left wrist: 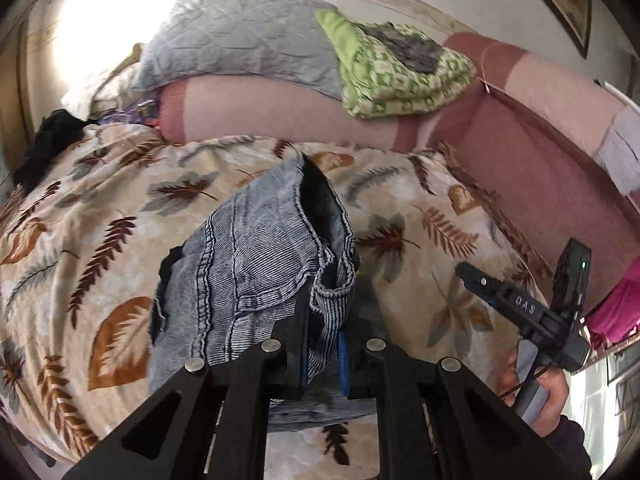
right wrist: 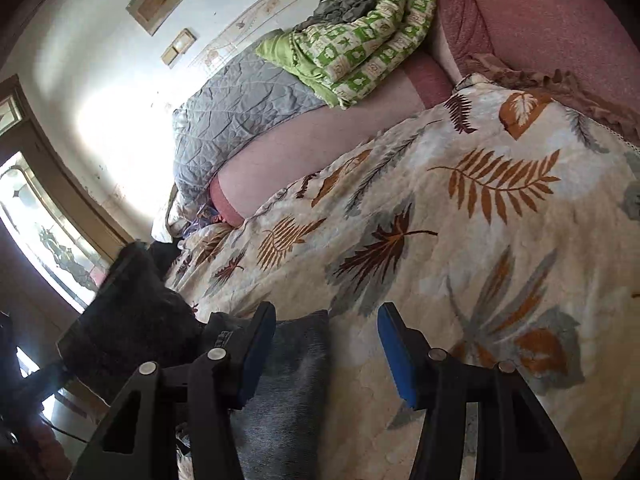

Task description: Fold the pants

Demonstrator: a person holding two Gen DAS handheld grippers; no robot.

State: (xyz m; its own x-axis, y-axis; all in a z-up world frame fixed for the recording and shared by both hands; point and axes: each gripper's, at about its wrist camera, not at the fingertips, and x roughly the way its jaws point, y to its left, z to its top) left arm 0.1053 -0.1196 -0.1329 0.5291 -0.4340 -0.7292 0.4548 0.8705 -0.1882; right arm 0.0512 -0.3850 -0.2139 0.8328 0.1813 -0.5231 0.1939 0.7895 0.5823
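The pants [left wrist: 256, 280], faded blue denim, hang bunched from the left gripper [left wrist: 324, 344], whose 2 fingers are pinched nearly together on a fold of cloth near a stitched hem or cuff; the rest of the garment drapes down onto the leaf-print bedspread [left wrist: 100, 208] in the middle of the bed; in the right wrist view a strip of the same denim [right wrist: 288, 380] lies on the bedspread [right wrist: 500, 240] just inside the right gripper [right wrist: 326, 344], beside its left blue pad, while the 2 fingers stand about half apart and press on nothing; I judge the cloth soft and limp but fairly heavy for fabric, with thick seams and a stiff waistband that resist sharp creases; it will sag and twist from a single pinch, so a second hold on a seam or hem edge, well apart from the first, should spread it flat; doubled layers at hems and seams give the pads the surest bite, and thin single layers may slip; the only writing I can read is on the right gripper's black body in the left wrist view [left wrist: 524, 308], raised letters that look like "DAS", though the first letter is uncertain; no label shows on the pants.
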